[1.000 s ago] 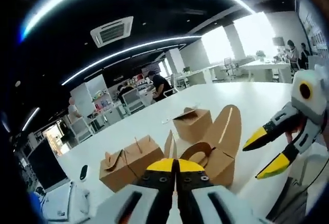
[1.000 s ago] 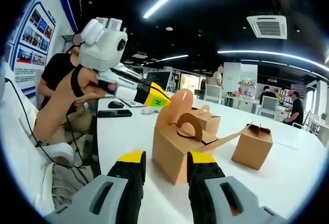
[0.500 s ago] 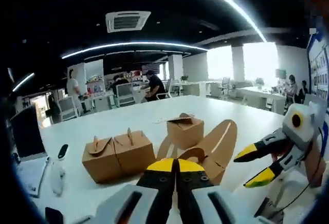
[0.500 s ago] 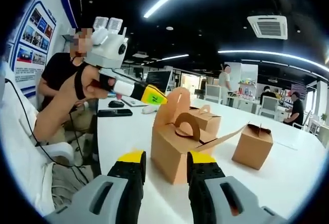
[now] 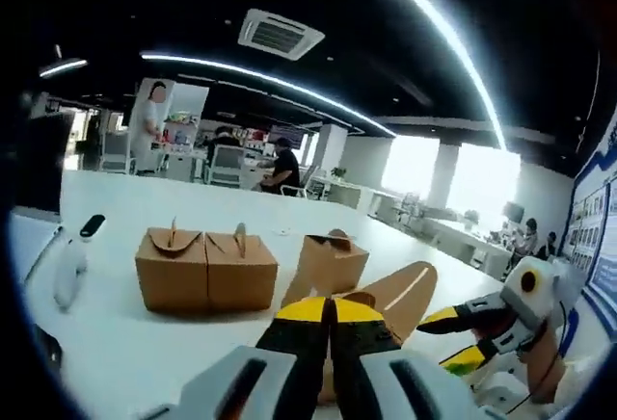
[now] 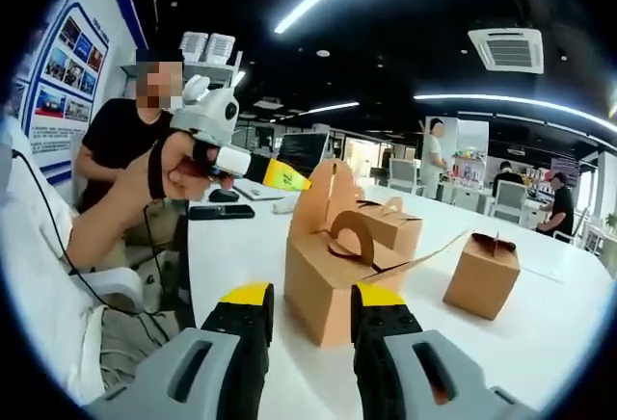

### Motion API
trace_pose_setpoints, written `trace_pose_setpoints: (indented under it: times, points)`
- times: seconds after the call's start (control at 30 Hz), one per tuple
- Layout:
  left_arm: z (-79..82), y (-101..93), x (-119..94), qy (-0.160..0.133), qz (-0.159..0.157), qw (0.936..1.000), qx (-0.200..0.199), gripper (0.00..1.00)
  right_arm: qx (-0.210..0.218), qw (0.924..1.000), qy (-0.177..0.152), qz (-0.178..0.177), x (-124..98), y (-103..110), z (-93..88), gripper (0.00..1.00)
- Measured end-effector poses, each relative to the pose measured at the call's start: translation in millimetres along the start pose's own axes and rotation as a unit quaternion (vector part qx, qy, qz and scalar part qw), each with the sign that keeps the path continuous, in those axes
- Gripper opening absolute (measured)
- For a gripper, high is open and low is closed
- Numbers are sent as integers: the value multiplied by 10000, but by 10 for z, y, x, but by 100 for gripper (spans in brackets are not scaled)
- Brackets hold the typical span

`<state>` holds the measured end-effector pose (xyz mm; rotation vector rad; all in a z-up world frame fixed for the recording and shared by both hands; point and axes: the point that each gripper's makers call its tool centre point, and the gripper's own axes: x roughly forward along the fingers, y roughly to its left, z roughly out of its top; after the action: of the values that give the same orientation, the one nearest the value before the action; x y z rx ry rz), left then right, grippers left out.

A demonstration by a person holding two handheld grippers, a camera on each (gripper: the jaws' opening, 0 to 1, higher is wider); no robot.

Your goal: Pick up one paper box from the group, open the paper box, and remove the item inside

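Note:
An open brown paper box [image 6: 333, 271] stands on the white table [image 6: 241, 275], one handle flap upright and another flap [image 5: 405, 290] folded out flat. My left gripper [image 6: 287, 178], held in a hand, is shut with its yellow tips on the edge of the upright flap [image 6: 323, 194]; its jaws [image 5: 328, 306] meet in its own view. My right gripper [image 6: 308, 297] stands open just short of the box, nothing between its jaws, and appears beside the box [image 5: 461, 335]. Closed boxes sit nearby: a pair [image 5: 207, 271] side by side, and a single one [image 6: 482, 275].
A dark phone [image 6: 220, 212], a mouse [image 6: 222, 195] and a monitor [image 6: 301, 150] lie behind the left gripper. A person in black [image 6: 120, 141] sits at the table's edge. A white device [image 5: 67, 275] lies left of the box pair. Desks and people fill the background.
The left gripper has dropped and swung in toward the upright flap, and its view has rolled level. The boxes stay put. The right gripper has barely moved.

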<state>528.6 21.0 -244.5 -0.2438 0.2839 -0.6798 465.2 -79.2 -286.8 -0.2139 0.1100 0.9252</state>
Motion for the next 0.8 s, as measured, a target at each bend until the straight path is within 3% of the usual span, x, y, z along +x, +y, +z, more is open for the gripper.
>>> trace_pose_setpoints:
  times: [0.27, 0.8]
  points:
    - [-16, 117, -75, -241, -96, 9984, -498, 3, 33, 10000, 14, -20, 22, -29, -26, 33]
    - [-77, 259, -172, -273, 13, 9976, -633, 3, 19, 10000, 4, 7, 47, -5, 0, 33]
